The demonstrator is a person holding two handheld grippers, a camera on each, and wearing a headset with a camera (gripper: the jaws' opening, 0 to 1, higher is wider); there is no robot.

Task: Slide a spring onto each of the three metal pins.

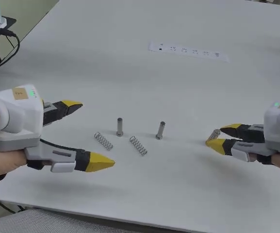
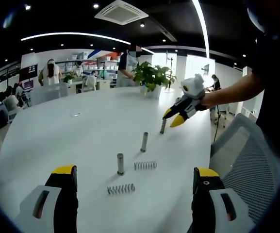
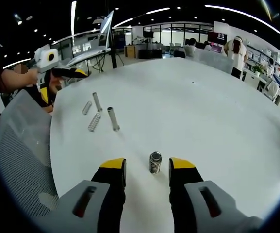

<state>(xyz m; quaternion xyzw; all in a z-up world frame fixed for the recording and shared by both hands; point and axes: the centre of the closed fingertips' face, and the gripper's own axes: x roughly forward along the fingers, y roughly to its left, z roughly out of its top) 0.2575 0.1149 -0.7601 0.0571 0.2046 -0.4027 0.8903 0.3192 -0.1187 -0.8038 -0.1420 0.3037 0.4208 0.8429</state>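
Lower left, yellow-tipped left claw (image 1: 94, 134) spread wide over white table (image 1: 178, 87). At right, right claw (image 1: 216, 135) parted, straddling short steel pin (image 3: 155, 156) sleeved in coiled wire spring (image 3: 155, 166); likely toppled by off-centre closing

— What sits where on the flat white tabletop (image 1: 193, 92)?
— Mid-table stand two upright grey metal pins: a left pin (image 1: 120, 126) and a right pin (image 1: 161, 130). One coiled steel-wire spring (image 1: 103, 141) lies before and left of the left pin. A second spring (image 1: 138, 145) lies between the pins, nearer me.
— The third?
— Further right, the spring-sleeved third pin (image 1: 213, 135) stands between my right gripper's (image 1: 215, 136) parted jaws (untouched, I think). My left gripper (image 1: 97, 133) hangs at the left, jaws wide.
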